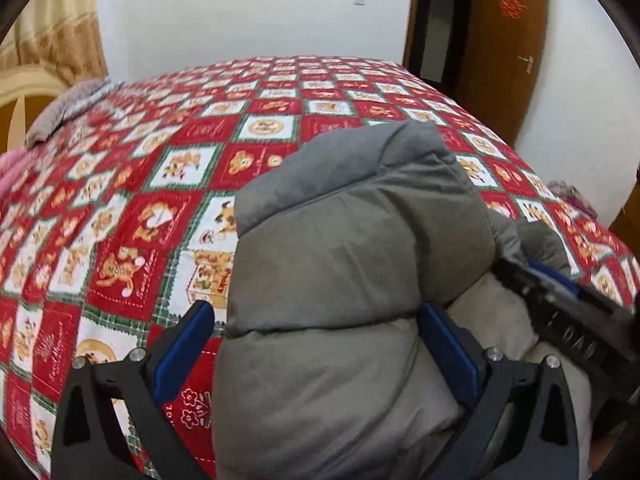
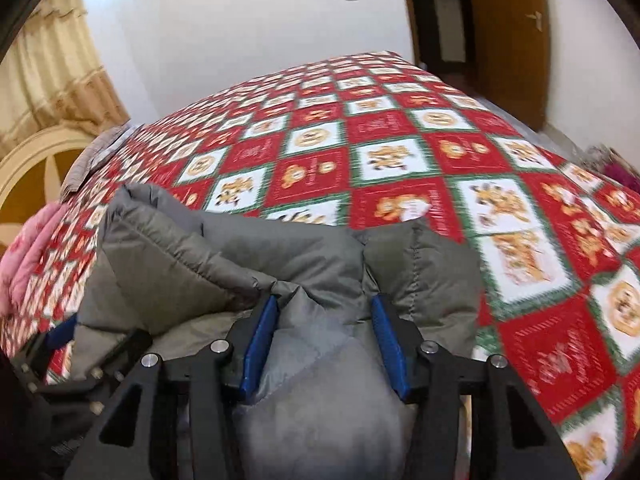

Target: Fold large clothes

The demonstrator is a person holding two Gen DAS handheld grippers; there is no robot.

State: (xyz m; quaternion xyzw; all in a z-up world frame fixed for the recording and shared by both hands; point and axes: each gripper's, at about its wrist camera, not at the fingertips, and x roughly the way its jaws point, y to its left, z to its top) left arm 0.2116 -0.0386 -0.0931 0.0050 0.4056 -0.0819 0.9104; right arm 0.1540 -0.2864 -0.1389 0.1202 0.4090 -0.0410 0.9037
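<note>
A grey puffy padded jacket [image 1: 344,264] lies bunched on the bed's near side; it also shows in the right wrist view [image 2: 224,256]. My left gripper [image 1: 316,316] has its blue-padded fingers [image 1: 180,352] on either side of a thick fold of the jacket, squeezing it. My right gripper [image 2: 324,308] is shut on another bunch of the jacket, and it shows at the right of the left wrist view [image 1: 560,300]. The left gripper shows at the lower left of the right wrist view [image 2: 60,344].
The bed carries a red, white and green quilt with bear squares [image 1: 168,168]. A grey cloth [image 1: 68,108] and pink fabric [image 2: 24,256] lie at its left edge. A brown door [image 1: 508,40] and a white wall stand behind. Curtains [image 2: 48,72] hang at left.
</note>
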